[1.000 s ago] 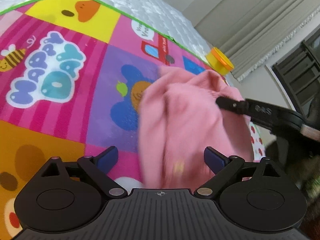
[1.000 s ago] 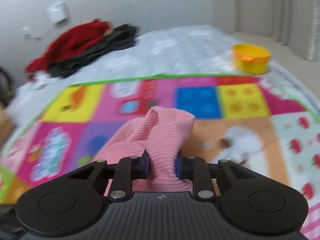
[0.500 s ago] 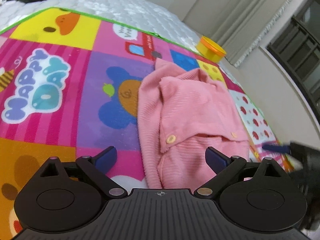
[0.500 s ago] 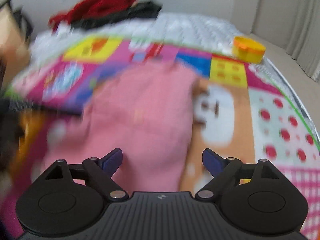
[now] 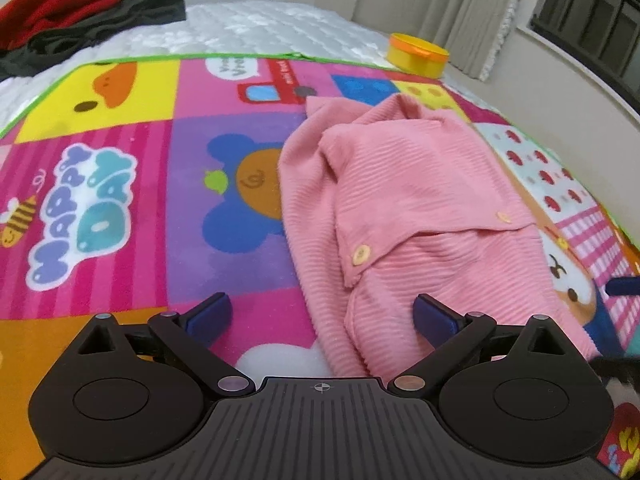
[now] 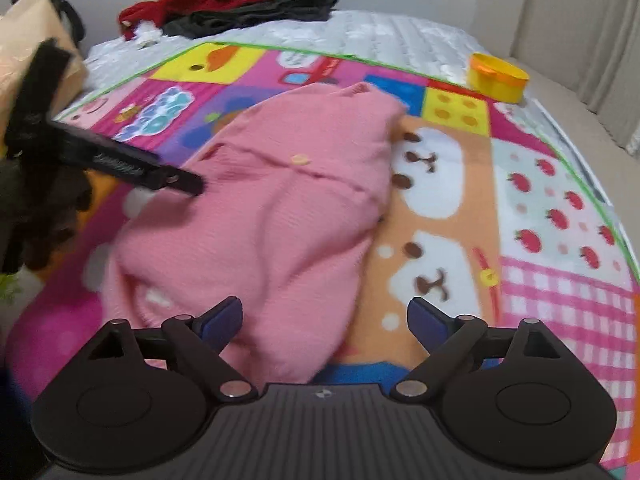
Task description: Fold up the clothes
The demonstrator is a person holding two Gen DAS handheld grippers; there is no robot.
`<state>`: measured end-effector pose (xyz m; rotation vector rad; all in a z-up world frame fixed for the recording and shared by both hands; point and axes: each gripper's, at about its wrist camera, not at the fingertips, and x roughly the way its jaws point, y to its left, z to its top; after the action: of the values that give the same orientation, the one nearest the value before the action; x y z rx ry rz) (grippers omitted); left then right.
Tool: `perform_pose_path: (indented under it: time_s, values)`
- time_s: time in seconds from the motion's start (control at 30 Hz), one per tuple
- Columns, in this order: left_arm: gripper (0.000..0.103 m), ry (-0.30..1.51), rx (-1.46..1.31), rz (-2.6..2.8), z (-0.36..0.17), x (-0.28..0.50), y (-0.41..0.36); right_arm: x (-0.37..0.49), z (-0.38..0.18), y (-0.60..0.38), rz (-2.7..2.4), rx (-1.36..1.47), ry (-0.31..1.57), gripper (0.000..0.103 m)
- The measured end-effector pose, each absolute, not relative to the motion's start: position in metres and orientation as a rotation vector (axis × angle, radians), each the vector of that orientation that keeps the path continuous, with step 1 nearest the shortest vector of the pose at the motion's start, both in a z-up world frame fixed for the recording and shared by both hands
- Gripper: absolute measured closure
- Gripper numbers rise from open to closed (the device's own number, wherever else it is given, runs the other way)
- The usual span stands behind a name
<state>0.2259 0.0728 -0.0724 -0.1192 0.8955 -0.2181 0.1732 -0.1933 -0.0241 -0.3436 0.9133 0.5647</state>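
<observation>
Quilted white mattress (image 5: 280, 28) fills the far end of my view, and over its near part lies the bright patchwork play mat (image 5: 120, 200) I am working on. Far left on the mattress sits a heap of red and dark clothes (image 5: 80, 8), and far right, just past the mat's green edge, a yellow tub with an orange lid (image 5: 416, 54). On the mat, right of centre in the left wrist view, lies the pink ribbed cardigan (image 5: 400, 200), flat and partly folded, one buttoned panel laid across its body. That is the change that matters: a second ago my right gripper (image 6: 324, 316) had a bunch of this pink cloth pinched and raised off the mat; now the cloth is down and the right jaws are opening, standing wide with only the near end of the cardigan below the gap, neither pad pressing on it. So I judge that fold as placed and released. My left gripper (image 5: 320, 316) is open too, as it was throughout, its right pad over the near hem and its left pad over bare mat (it has rolled a little, so the scene sits more level than before). In the right wrist view the left gripper's finger pokes in from the left, close to the cardigan's left edge. I reckon another fold is still due, since the bundle looks long and loose at its near end.
</observation>
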Motion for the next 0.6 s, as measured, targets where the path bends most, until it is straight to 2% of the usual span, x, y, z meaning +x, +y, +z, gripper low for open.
perform_pose_path:
  time_s: [0.07,0.1,0.13,0.17,0.33,0.43,0.6]
  values:
    - [0.001,0.899,-0.101,-0.218,-0.074,0.226,0.07,0.168,-0.045,-0.181,0.546,-0.465,0.939,0.012]
    - [0.001,0.901,-0.089,-0.219,-0.075,0.225,0.068,0.165,-0.054,-0.176,0.544,-0.508,0.937,0.01]
    - [0.001,0.901,-0.079,-0.22,-0.076,0.225,0.067,0.163,-0.057,-0.173,0.54,-0.528,0.922,0.004]
    - [0.001,0.901,-0.071,-0.22,-0.077,0.224,0.066,0.162,-0.058,-0.171,0.534,-0.541,0.903,0.004]
    - [0.0,0.907,-0.08,-0.221,-0.077,0.225,0.067,0.149,-0.037,-0.166,0.616,-0.671,0.834,0.004]
    - [0.0,0.909,-0.083,-0.222,-0.076,0.225,0.067,0.12,-0.027,-0.158,0.72,-0.858,0.73,0.004]
    - [0.0,0.913,-0.096,-0.222,-0.075,0.225,0.069,0.091,-0.045,-0.138,0.804,-1.121,0.6,0.008]
